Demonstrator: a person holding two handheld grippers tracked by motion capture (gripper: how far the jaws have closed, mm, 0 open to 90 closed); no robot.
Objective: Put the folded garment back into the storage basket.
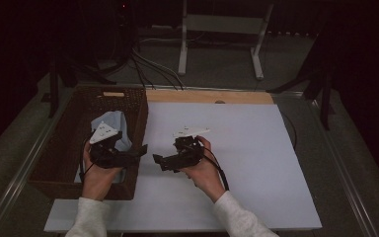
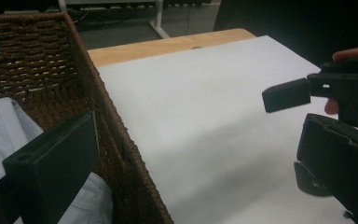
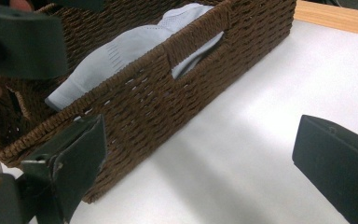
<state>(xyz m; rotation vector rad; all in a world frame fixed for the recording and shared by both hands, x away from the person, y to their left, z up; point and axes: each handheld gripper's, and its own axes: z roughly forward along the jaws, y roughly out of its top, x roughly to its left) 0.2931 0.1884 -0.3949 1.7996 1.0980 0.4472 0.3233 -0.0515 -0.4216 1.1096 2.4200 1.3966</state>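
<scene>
While we look along the jaws, we note these lines:

Right gripper [image 1: 159, 161]: its jaws stand wide apart with nothing between them; it hangs over the white board [image 1: 237, 148], its tips turned toward the basket wall.

Left gripper [image 1: 139, 150]: it hangs over the right wall of the basket; in the left gripper view we see one jaw only, so we cannot tell if it is apart or closed.

Cloth [image 3: 121, 46]: pale blue, crumpled, it lies inside the wicker basket [image 1: 54, 163], against the wall nearest the board; one part shows through the handle slot [image 3: 198, 56].

Long axis: in the right gripper view the cloth runs along the basket's long wall; in the high view it runs from the near end toward the far end. It has no clear front, we think.

Step in hand: we judge it is to reach for the cloth.

How to do well: we should come from above, over the rim, not through the wall, and pinch a raised fold, so the jaws do not catch the wicker.
</scene>
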